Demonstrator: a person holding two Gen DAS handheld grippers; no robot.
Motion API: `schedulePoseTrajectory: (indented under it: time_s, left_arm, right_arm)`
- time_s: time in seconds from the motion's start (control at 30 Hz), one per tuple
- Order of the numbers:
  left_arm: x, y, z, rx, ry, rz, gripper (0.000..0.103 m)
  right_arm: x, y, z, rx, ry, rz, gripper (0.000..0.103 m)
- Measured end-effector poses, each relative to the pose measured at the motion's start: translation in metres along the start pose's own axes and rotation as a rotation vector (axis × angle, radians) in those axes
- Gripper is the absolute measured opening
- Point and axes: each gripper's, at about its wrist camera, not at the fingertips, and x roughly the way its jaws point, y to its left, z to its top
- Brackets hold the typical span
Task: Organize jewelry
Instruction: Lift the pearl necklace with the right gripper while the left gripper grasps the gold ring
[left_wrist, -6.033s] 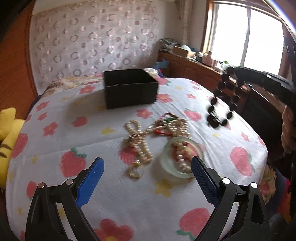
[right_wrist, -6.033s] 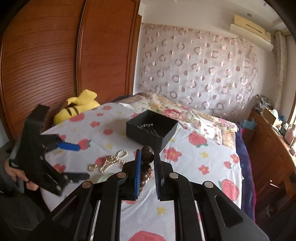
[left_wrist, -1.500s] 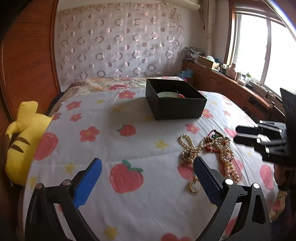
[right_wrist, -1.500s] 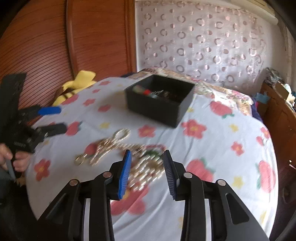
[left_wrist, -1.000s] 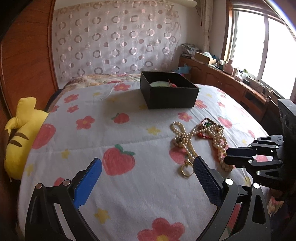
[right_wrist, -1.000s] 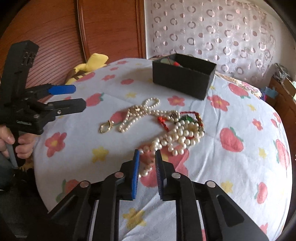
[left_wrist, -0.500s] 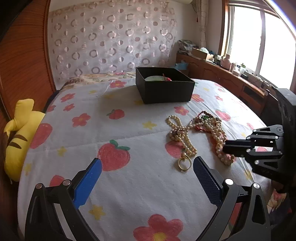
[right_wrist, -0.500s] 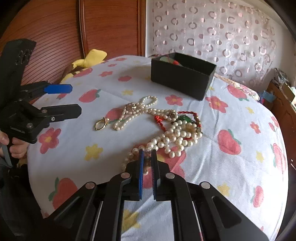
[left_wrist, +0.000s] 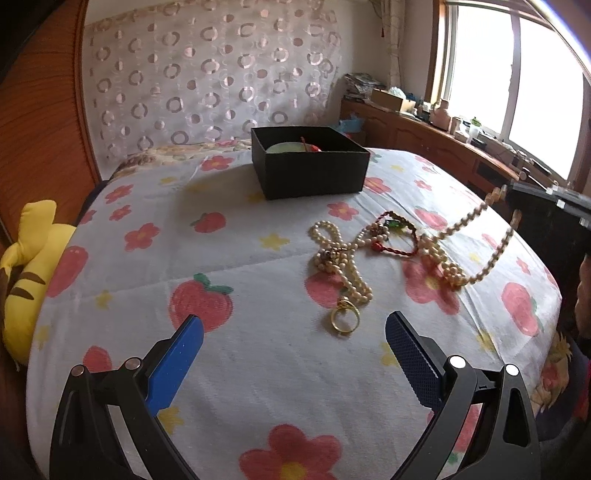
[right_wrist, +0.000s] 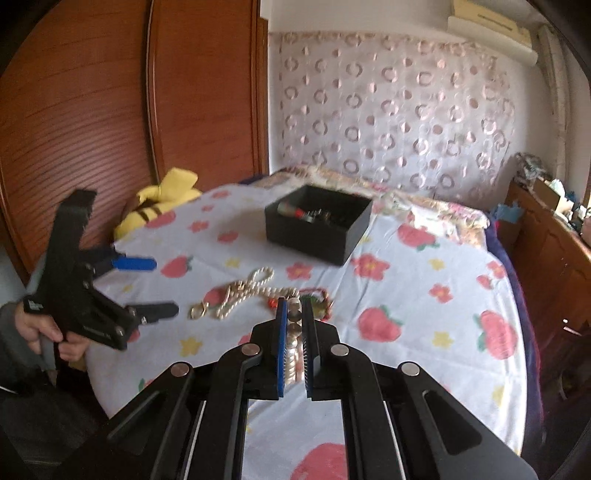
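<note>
Gripping a pearl necklace (right_wrist: 294, 334) between nearly closed pads, the right gripper (right_wrist: 294, 317) points down toward the bedspread (right_wrist: 424, 280) from above its near edge; in the left wrist view the same strand (left_wrist: 480, 229) hangs slack from that gripper at the right edge, its lower end trailing on the cloth beside the remaining jewelry. The left gripper (left_wrist: 291, 354) stands with jaws wide apart and nothing between them, held low over the near side of the bed; the right wrist view shows a hand (right_wrist: 40, 328) wrapped around its handle at the left. Ahead of the left gripper lies a gold ring (left_wrist: 344, 318), attached to or touching the end of a second pearl strand (left_wrist: 338, 254). A red cord bracelet (left_wrist: 400, 242) with green beads lies tangled just beside those pearls. Farther back sits a black open box (left_wrist: 310, 173), well apart from the loose pieces. Inside it are a pale green bangle (left_wrist: 286, 147) and a red item (left_wrist: 313, 147); the remaining contents are too dark to identify. A yellow plush toy (left_wrist: 27, 266) rests at the bed's left edge against the wooden wardrobe (right_wrist: 110, 92).
</note>
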Motion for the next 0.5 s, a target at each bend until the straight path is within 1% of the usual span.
schedulePoseTrajectory:
  time_s: [0.27, 0.33, 0.4, 0.43, 0.5]
  left_arm:
    - [0.002, -0.014, -0.002, 0.037, 0.01, -0.031, 0.095]
    - [0.002, -0.017, -0.003, 0.044, 0.013, -0.045, 0.09]
    - [0.003, -0.018, -0.003, 0.046, 0.022, -0.054, 0.08]
    - [0.004, -0.019, -0.003, 0.046, 0.026, -0.059, 0.078]
    - [0.004, -0.02, -0.004, 0.045, 0.031, -0.066, 0.069]
  right_arm:
    - [-0.026, -0.002, 0.016, -0.009, -0.08, -0.017, 0.009]
    - [-0.031, -0.002, 0.019, -0.013, -0.095, -0.02, 0.009]
    - [-0.037, -0.001, 0.024, -0.023, -0.115, -0.029, 0.009]
    - [-0.04, 0.001, 0.026, -0.028, -0.122, -0.032, 0.009]
    - [-0.045, 0.001, 0.029, -0.039, -0.137, -0.041, 0.009]
